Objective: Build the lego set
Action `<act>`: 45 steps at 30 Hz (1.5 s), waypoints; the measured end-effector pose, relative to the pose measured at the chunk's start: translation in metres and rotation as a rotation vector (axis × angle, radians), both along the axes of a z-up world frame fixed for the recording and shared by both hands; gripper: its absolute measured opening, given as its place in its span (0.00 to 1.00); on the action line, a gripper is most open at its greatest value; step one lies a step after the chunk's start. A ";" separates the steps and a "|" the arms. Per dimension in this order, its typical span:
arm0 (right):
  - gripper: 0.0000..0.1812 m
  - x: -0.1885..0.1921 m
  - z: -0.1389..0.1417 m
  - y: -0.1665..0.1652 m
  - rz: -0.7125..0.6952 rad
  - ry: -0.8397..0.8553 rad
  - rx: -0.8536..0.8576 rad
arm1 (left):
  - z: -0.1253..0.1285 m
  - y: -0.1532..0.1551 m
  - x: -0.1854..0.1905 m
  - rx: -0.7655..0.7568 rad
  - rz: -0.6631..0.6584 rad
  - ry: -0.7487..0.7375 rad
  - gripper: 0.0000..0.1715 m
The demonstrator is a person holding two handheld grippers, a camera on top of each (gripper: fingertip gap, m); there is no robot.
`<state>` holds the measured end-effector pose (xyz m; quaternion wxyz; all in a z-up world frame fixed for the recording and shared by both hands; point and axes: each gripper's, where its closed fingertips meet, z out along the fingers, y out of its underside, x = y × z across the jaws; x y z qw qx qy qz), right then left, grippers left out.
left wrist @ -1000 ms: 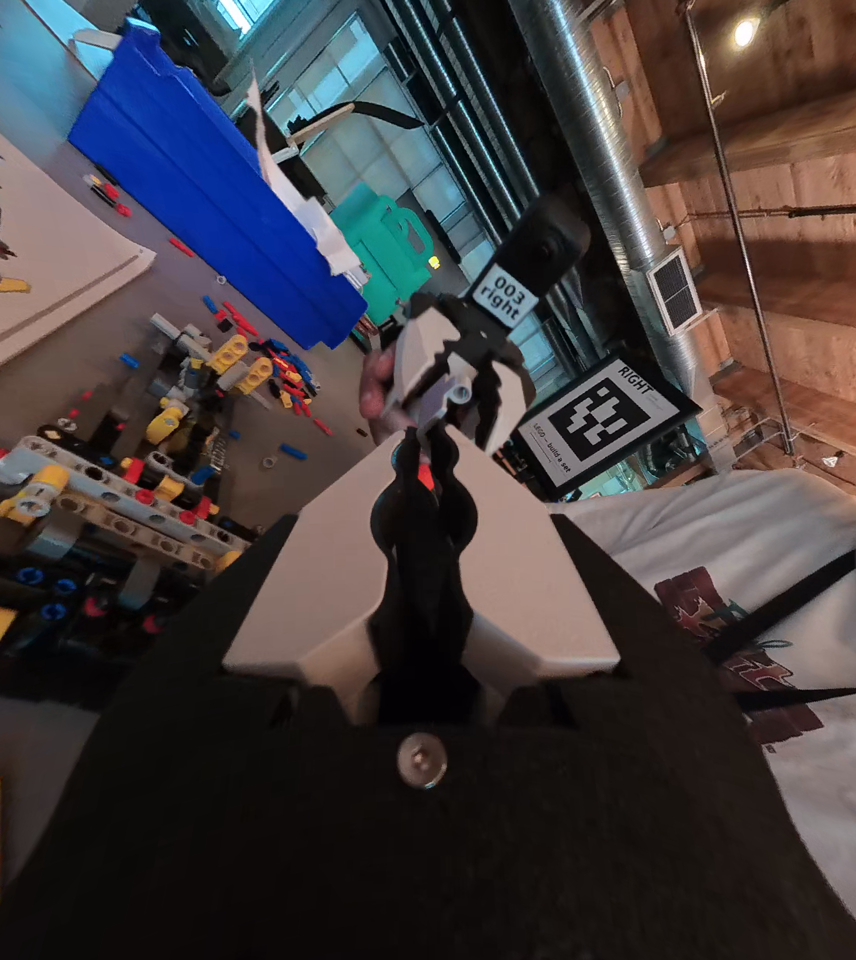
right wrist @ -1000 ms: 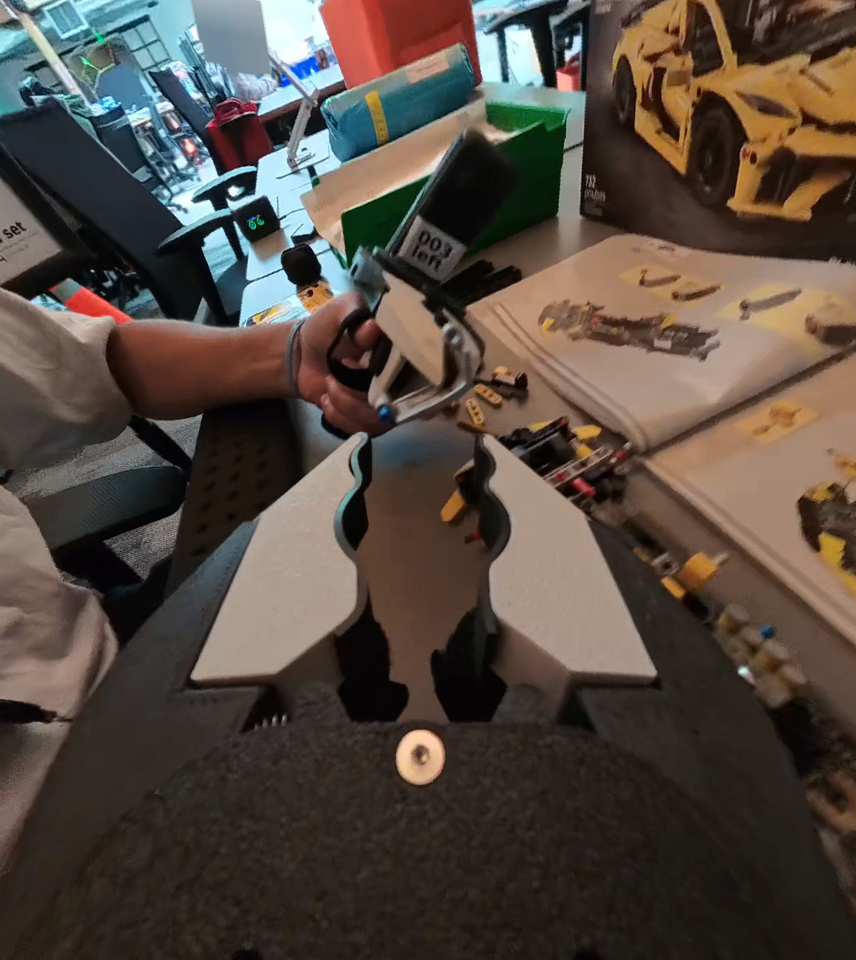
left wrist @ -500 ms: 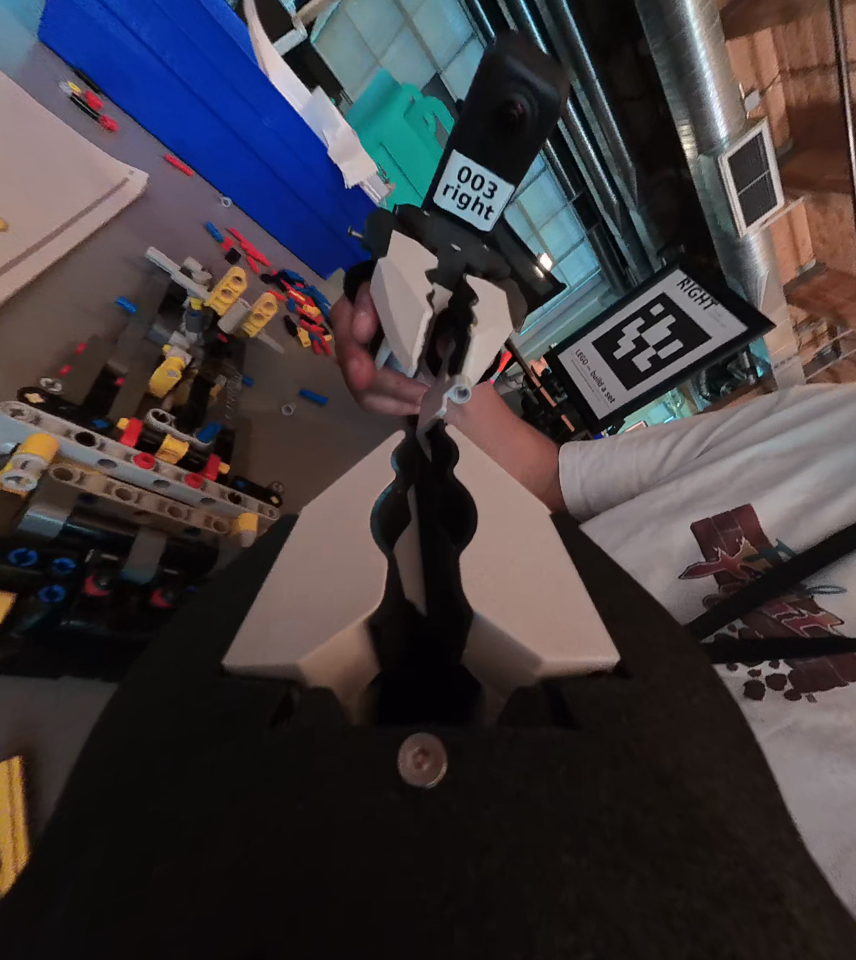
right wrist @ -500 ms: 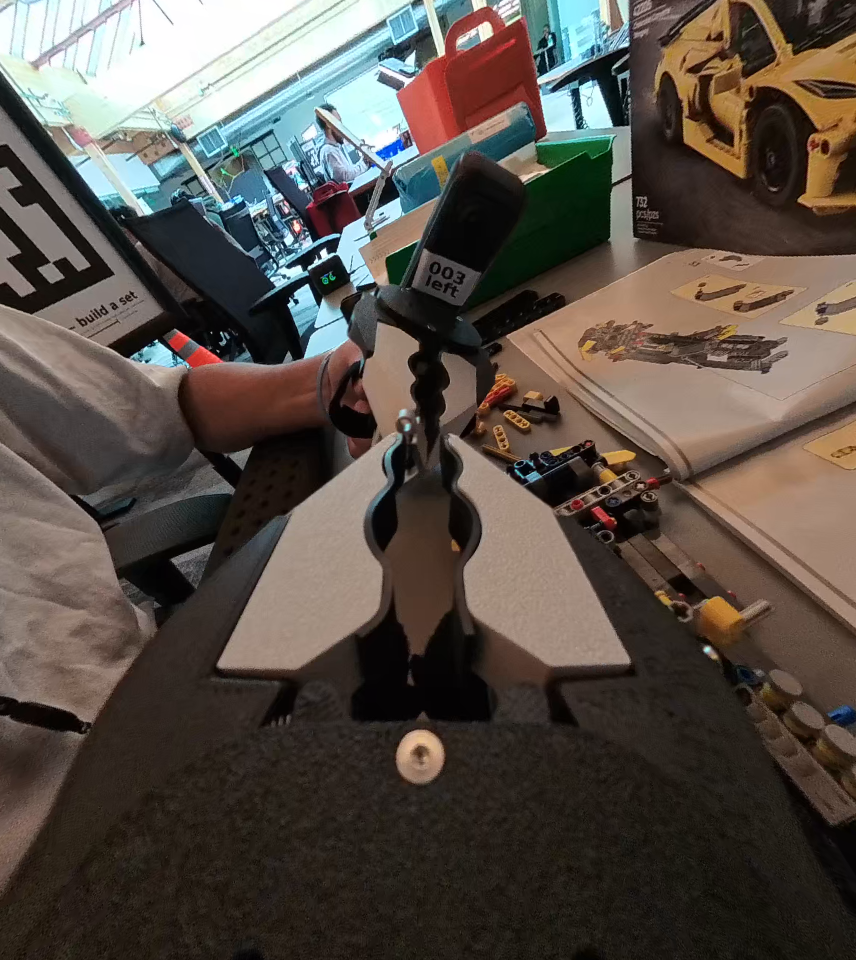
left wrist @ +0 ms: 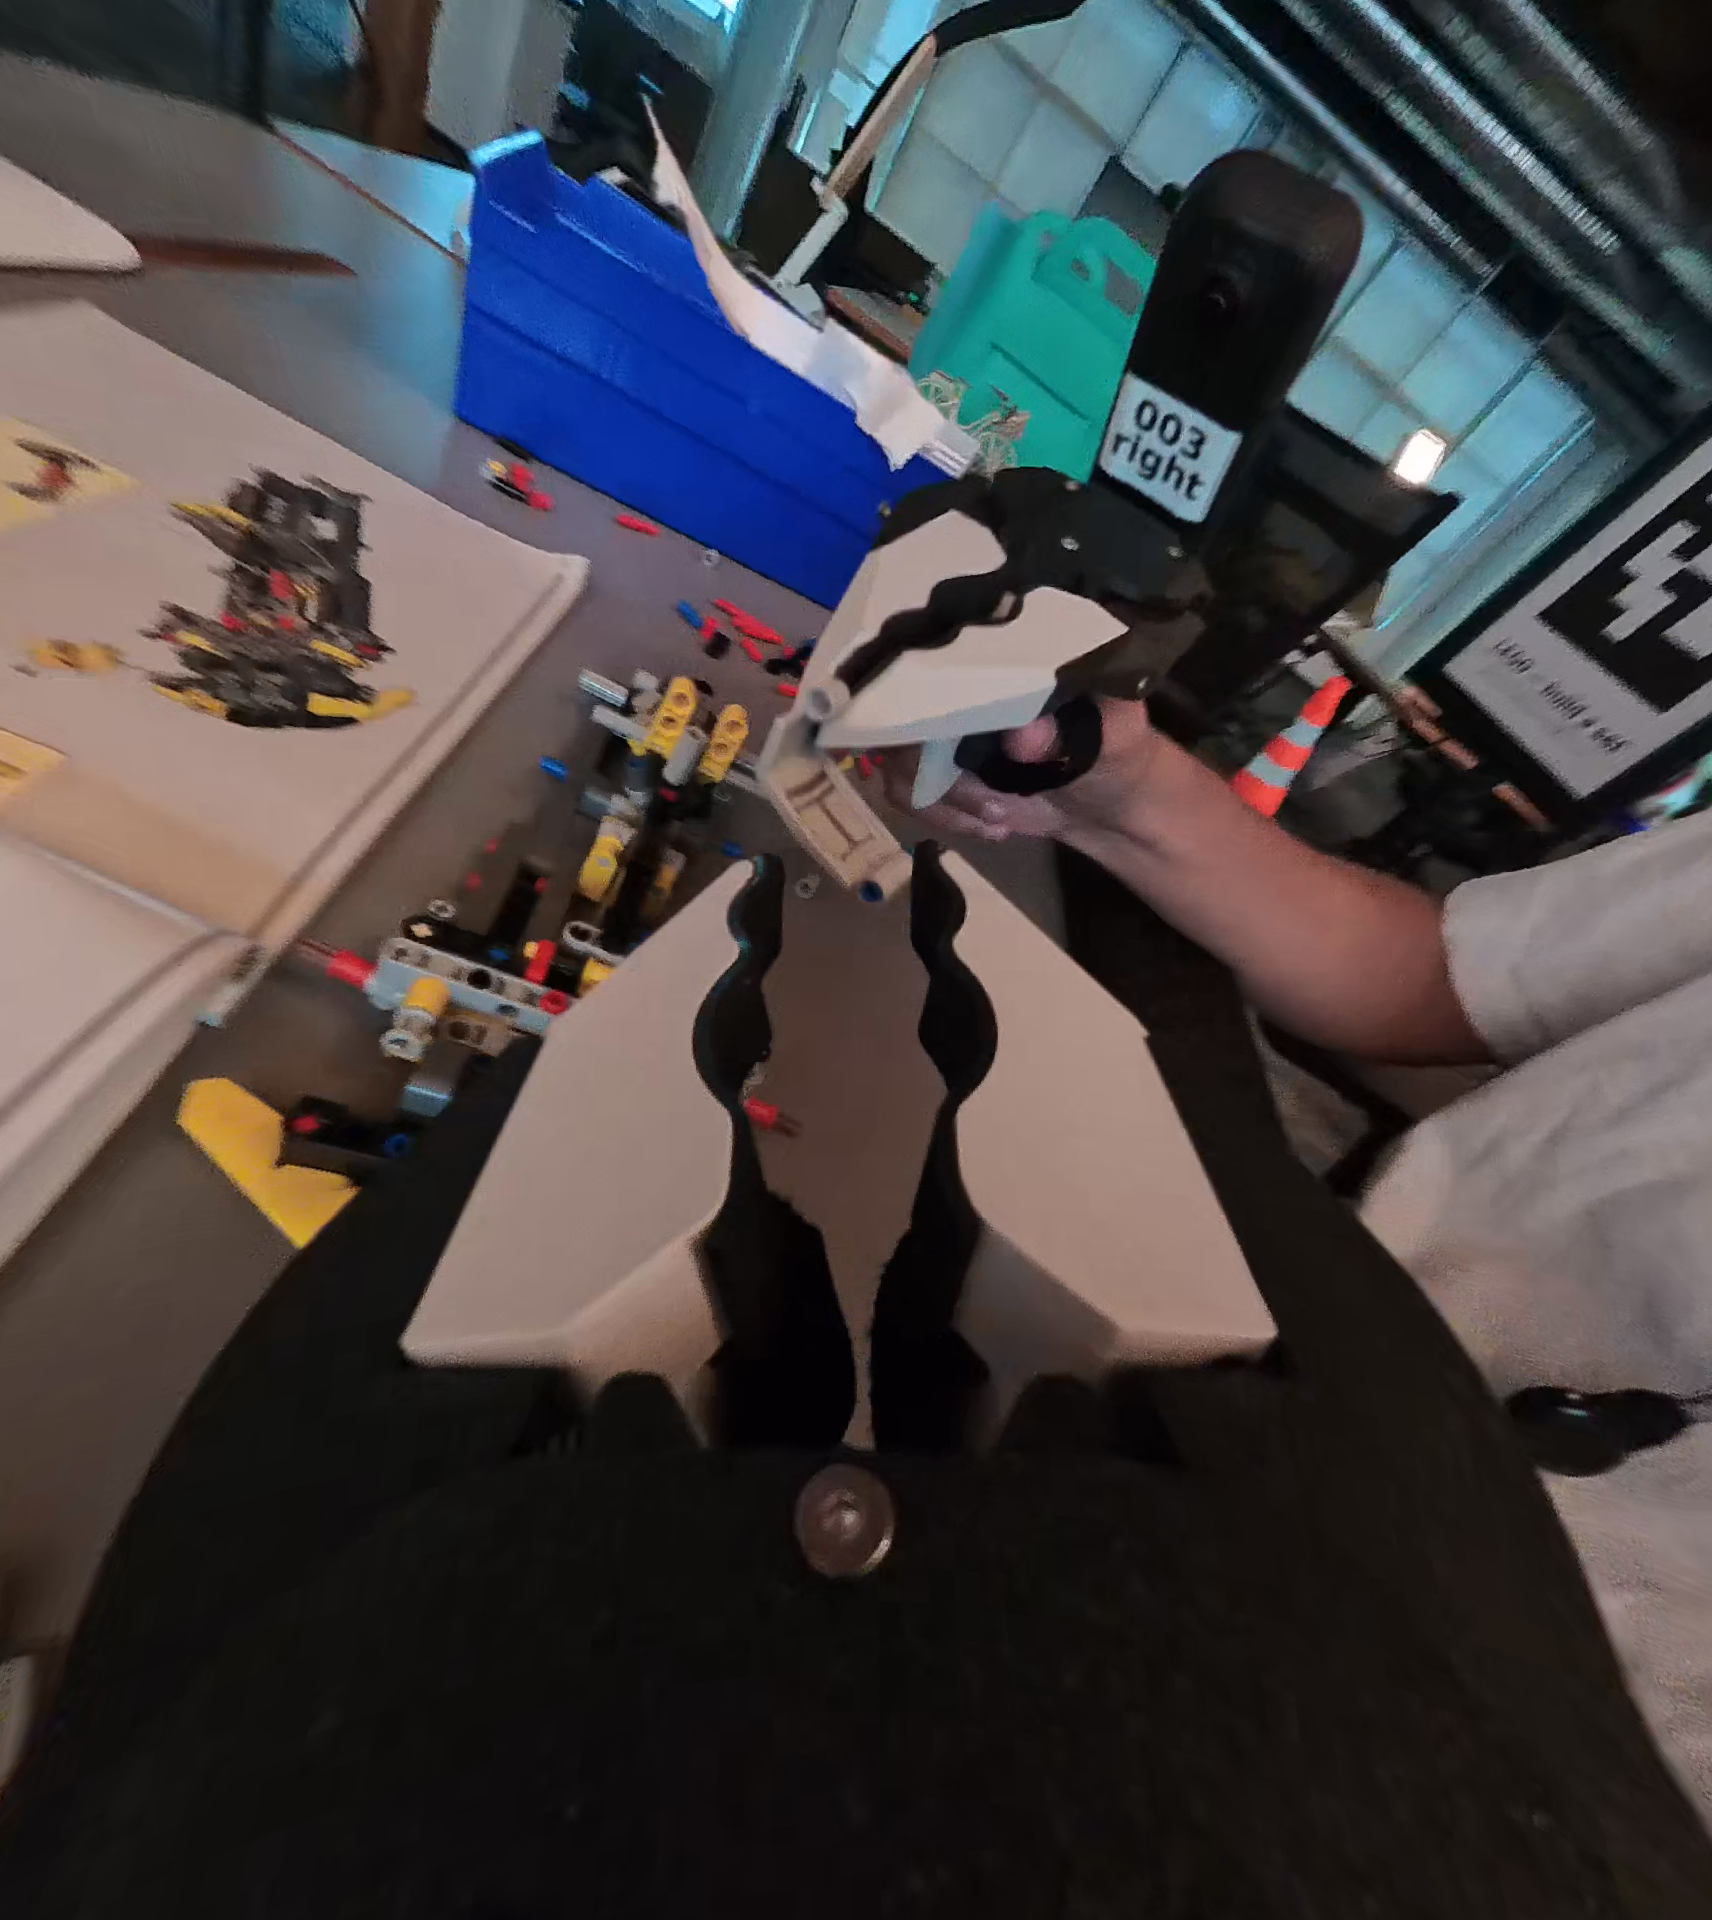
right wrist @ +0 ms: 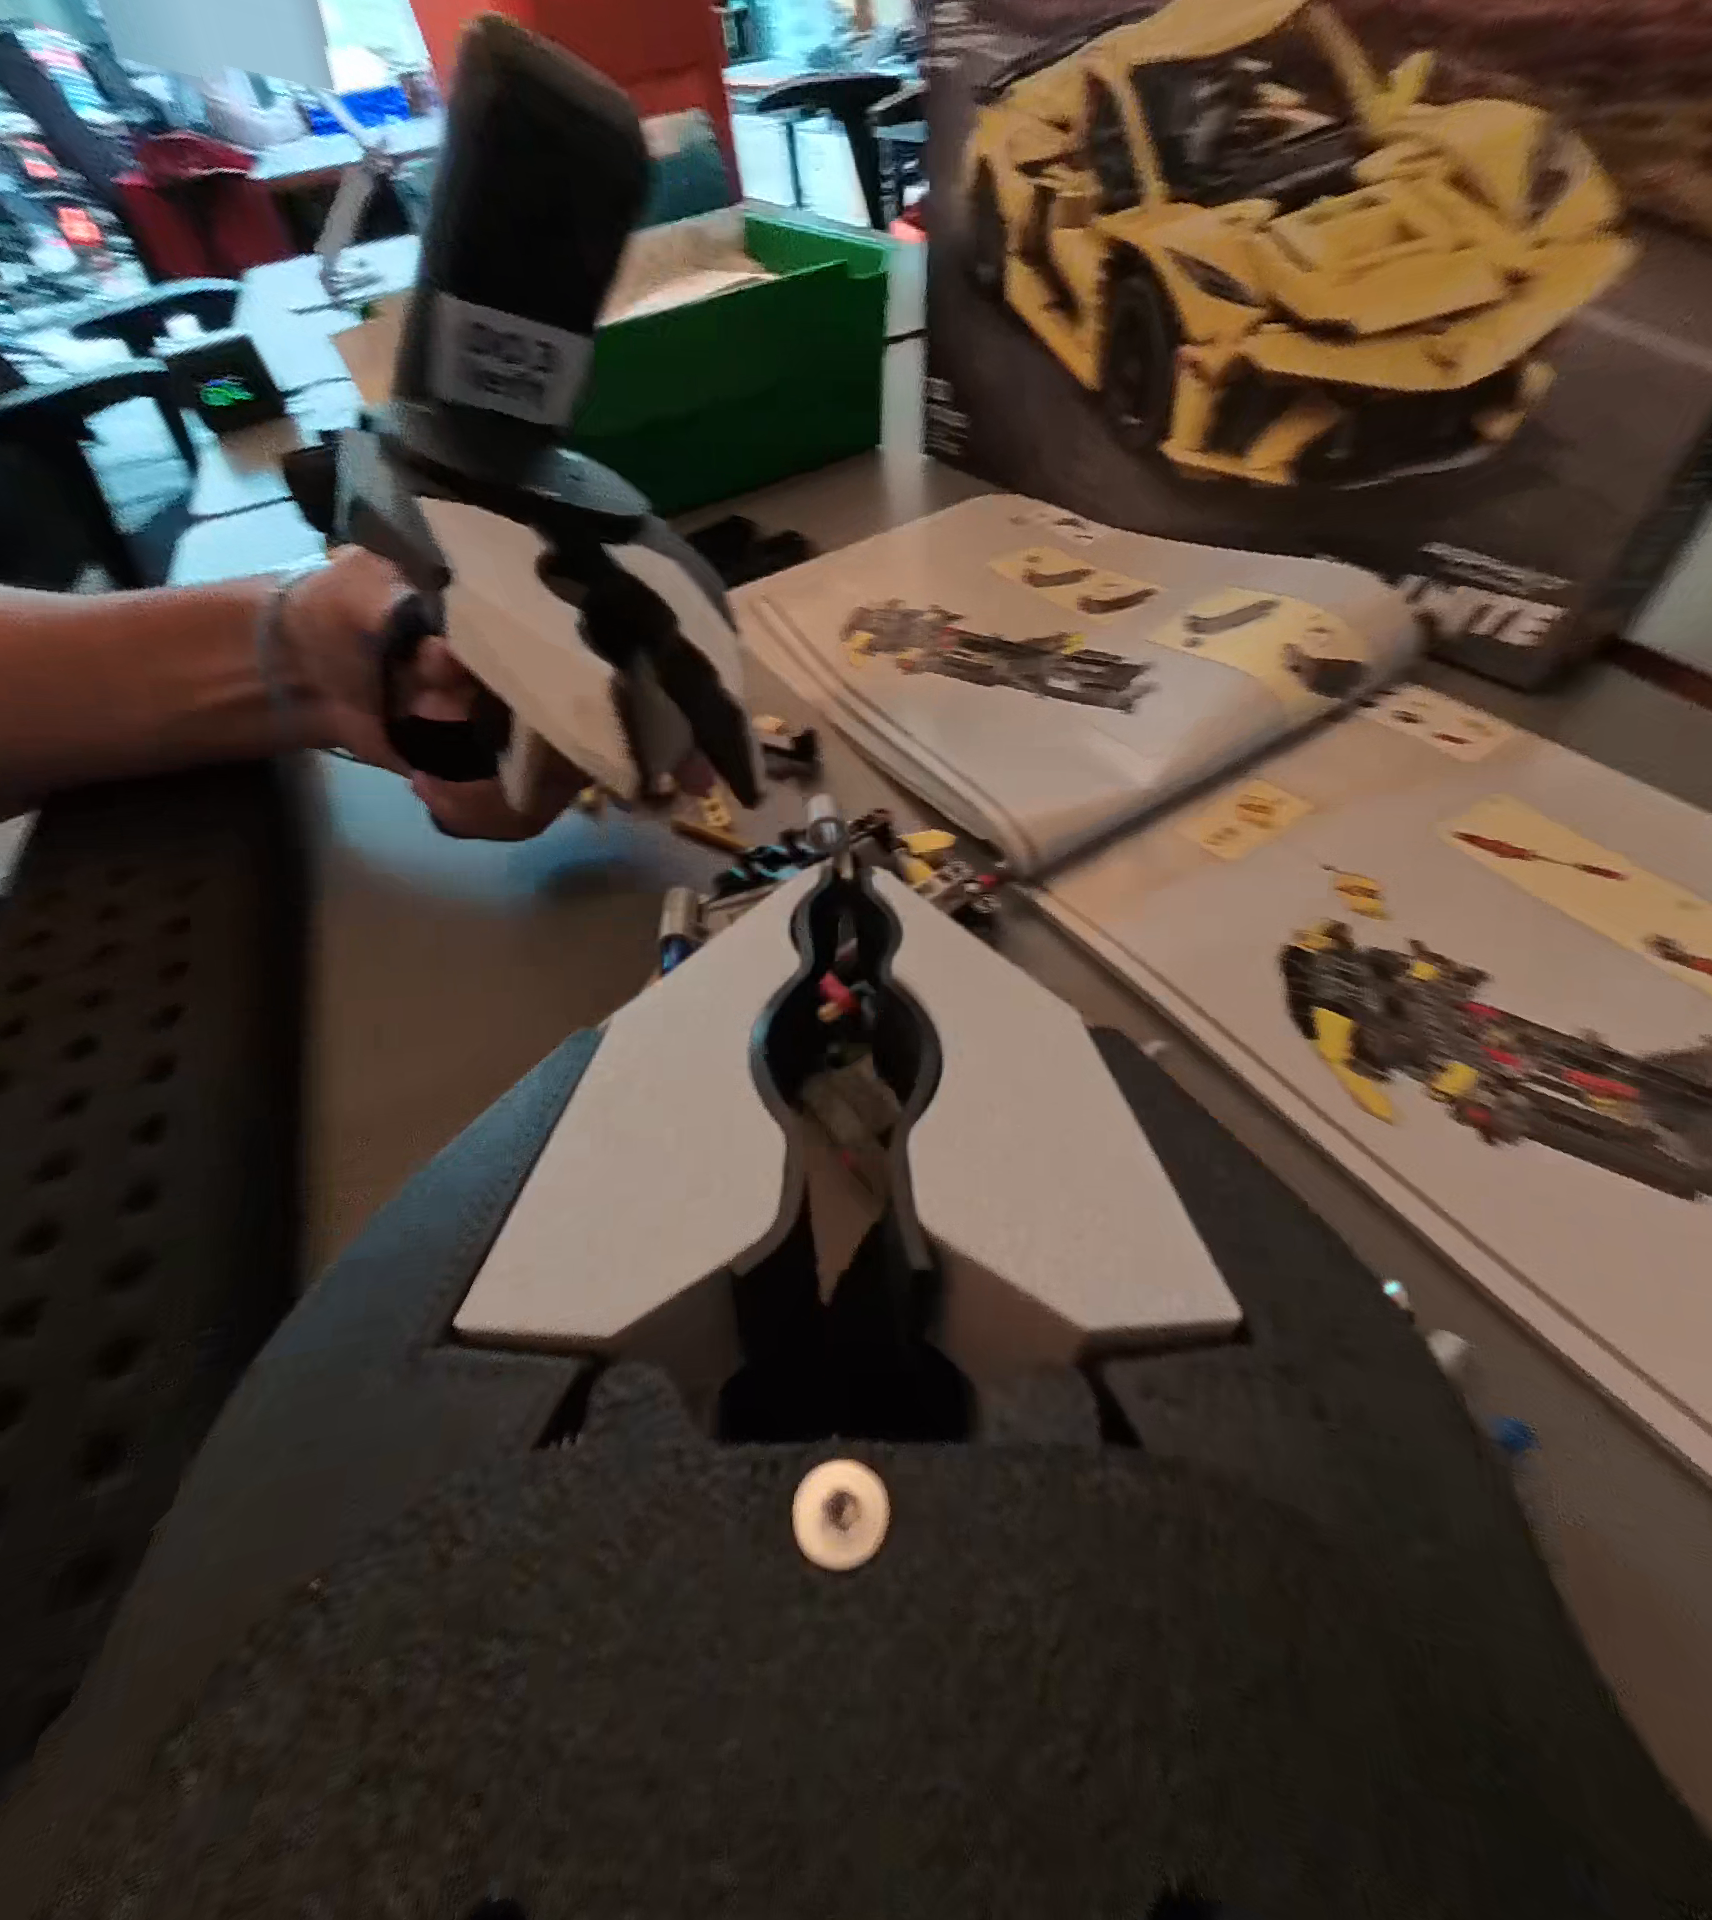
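My left gripper (left wrist: 841, 871) is open and empty, its fingertips just below the right gripper. My right gripper (right wrist: 836, 878) is shut on a light grey lego piece (right wrist: 828, 831) that pokes out past its tips. In the left wrist view the right gripper (left wrist: 810, 727) holds this grey piece (left wrist: 836, 821), which carries a blue pin, above the table. In the right wrist view the left gripper (right wrist: 701, 779) hovers up and to the left, jaws apart. The part-built grey, black and yellow lego assembly (left wrist: 478, 987) lies on the table; it also shows in the right wrist view (right wrist: 935, 847).
Open instruction booklets (left wrist: 260, 623) (right wrist: 1091, 665) lie beside the assembly. The set's box with a yellow car (right wrist: 1299, 260) stands behind. Loose pieces (left wrist: 738, 623), a yellow panel (left wrist: 249, 1143), a blue bin (left wrist: 644, 395), a green bin (right wrist: 738, 353) and a black chair (right wrist: 104, 1039) surround the work area. The tips of one gripper are about 5 cm away from the tips of the other.
The grey piece passed from my left gripper to my right: the right closed on it, then the left opened and let go. Both grippers tilted down toward the table.
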<state>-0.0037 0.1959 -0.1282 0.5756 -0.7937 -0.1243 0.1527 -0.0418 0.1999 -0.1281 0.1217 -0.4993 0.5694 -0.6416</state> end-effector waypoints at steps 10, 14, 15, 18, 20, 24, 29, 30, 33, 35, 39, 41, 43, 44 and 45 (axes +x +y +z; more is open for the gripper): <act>0.01 0.017 0.018 -0.001 -0.172 -0.216 0.147 | -0.023 0.002 0.004 0.411 0.070 -0.063 0.12; 0.01 0.021 0.019 -0.001 -0.179 -0.177 0.137 | -0.027 0.003 0.005 0.427 0.072 -0.051 0.12; 0.01 0.021 0.020 -0.002 -0.180 -0.167 0.141 | -0.026 0.004 0.005 0.431 0.076 -0.055 0.12; 0.00 0.023 0.021 -0.002 -0.180 -0.140 0.138 | -0.022 0.005 0.005 0.430 0.088 -0.074 0.11; 0.01 0.022 0.021 -0.002 -0.179 -0.140 0.142 | -0.022 0.006 0.006 0.436 0.093 -0.073 0.11; 0.01 0.022 0.020 -0.001 -0.178 -0.141 0.138 | -0.023 0.006 0.006 0.448 0.094 -0.073 0.11; 0.01 0.025 0.022 -0.002 -0.185 -0.112 0.139 | -0.025 0.002 0.005 0.473 0.083 -0.073 0.11; 0.01 0.026 0.022 -0.002 -0.187 -0.108 0.139 | -0.026 0.002 0.005 0.476 0.082 -0.071 0.11; 0.01 0.027 0.022 -0.002 -0.189 -0.100 0.138 | -0.027 0.002 0.005 0.485 0.080 -0.067 0.11; 0.01 0.027 0.022 -0.002 -0.188 -0.102 0.136 | -0.028 0.001 0.005 0.489 0.079 -0.067 0.11; 0.01 0.026 0.020 -0.001 -0.187 -0.115 0.132 | -0.029 0.001 0.005 0.499 0.078 -0.066 0.11; 0.01 0.025 0.020 -0.001 -0.186 -0.112 0.131 | -0.029 0.001 0.005 0.502 0.077 -0.064 0.11; 0.01 0.026 0.020 -0.001 -0.186 -0.110 0.129 | -0.030 0.001 0.005 0.505 0.077 -0.063 0.11; 0.01 0.026 0.020 -0.001 -0.186 -0.108 0.128 | -0.030 0.001 0.005 0.507 0.077 -0.061 0.11; 0.01 0.026 0.020 -0.001 -0.186 -0.108 0.127 | -0.031 0.001 0.005 0.508 0.077 -0.060 0.11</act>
